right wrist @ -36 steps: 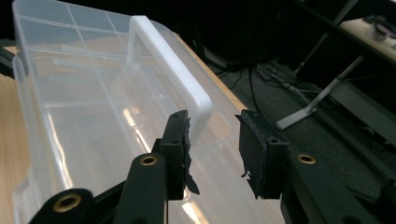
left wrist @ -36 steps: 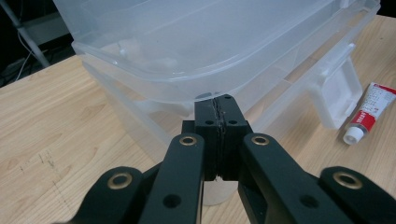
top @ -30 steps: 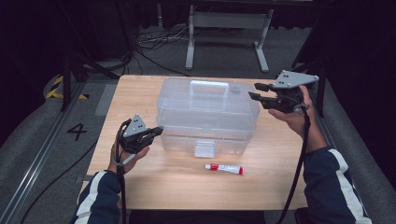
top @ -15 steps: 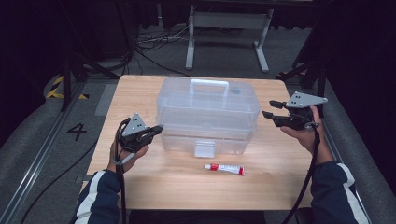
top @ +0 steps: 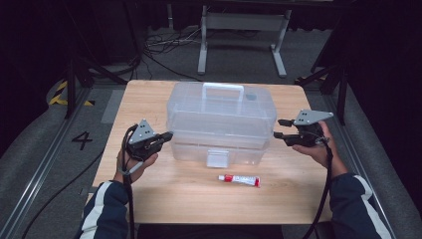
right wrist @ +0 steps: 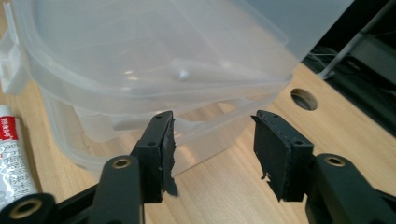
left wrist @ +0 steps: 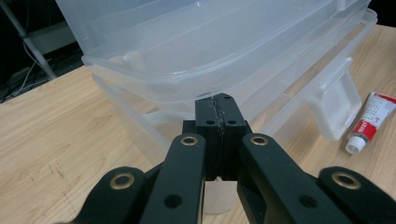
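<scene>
A big see-through plastic box [top: 221,124] with rounded corners and a handle sits in the middle of the pale wooden surface [top: 149,199]. The left gripper [top: 166,135], jaws clenched on nothing, points at its left end. The right gripper [top: 279,130] has just been opening its rough black jaws, nothing between them, beside its right end.

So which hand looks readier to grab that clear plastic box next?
Probably the right gripper: its jaws are open beside the clear box's end. The left gripper sits at the other end with jaws shut.
</scene>
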Tool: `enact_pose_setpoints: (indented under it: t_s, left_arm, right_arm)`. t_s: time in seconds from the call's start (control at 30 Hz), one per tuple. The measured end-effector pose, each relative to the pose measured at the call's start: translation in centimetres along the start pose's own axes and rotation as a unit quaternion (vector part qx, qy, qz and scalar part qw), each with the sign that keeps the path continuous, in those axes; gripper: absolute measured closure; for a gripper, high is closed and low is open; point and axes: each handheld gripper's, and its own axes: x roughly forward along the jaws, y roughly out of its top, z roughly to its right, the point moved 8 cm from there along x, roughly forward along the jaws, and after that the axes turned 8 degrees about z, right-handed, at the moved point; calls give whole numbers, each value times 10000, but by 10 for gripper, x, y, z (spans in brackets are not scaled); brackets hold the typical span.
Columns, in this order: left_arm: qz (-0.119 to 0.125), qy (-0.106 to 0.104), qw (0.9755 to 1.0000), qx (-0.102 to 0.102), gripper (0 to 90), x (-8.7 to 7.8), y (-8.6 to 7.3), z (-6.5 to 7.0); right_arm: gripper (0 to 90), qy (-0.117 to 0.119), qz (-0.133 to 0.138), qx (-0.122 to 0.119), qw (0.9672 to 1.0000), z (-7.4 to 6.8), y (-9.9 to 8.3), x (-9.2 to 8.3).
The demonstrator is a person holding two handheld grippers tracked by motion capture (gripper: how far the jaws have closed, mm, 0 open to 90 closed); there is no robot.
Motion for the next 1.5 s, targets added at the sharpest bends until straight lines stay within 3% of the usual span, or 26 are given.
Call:
enact_pose_setpoints:
  t_s: [0.1,0.23,0.47,0.57,0.73,0.8,1.0,1.3,1.37,1.5]
  left_arm:
    - [-8,-6,10000,15,900,0,0,0]
    - [-9,1,10000,25,900,0,0,1]
    - [14,4,10000,34,897,0,1,0]
    - [-12,16,10000,49,879,0,0,0]
    - [-48,19,10000,43,833,1,-3,-1]
    - [-118,102,9999,27,733,2,-5,-1]
    - [-197,-30,9997,137,627,4,-8,3]
    - [-297,-88,9992,251,613,7,-12,7]
    - [-334,-119,9991,214,603,8,-14,8]
    - [-401,-170,9988,238,588,10,-17,10]
  right_arm:
    - [475,71,-20,-4,10000,-3,-1,3]
    - [476,71,187,50,9998,-4,1,5]
    - [480,-127,417,-26,9990,0,3,2]
    - [498,-247,686,51,9973,3,6,-2]
    - [523,-416,862,-29,9954,3,10,-3]
    - [528,-506,953,-36,9942,5,13,-4]
    - [601,-764,1202,-126,9897,5,21,-7]
    - [661,-1020,1316,-286,9856,5,27,-8]
    - [670,-914,1461,-248,9847,2,31,-9]
    - [730,-1046,1534,-492,9814,-3,38,-10]
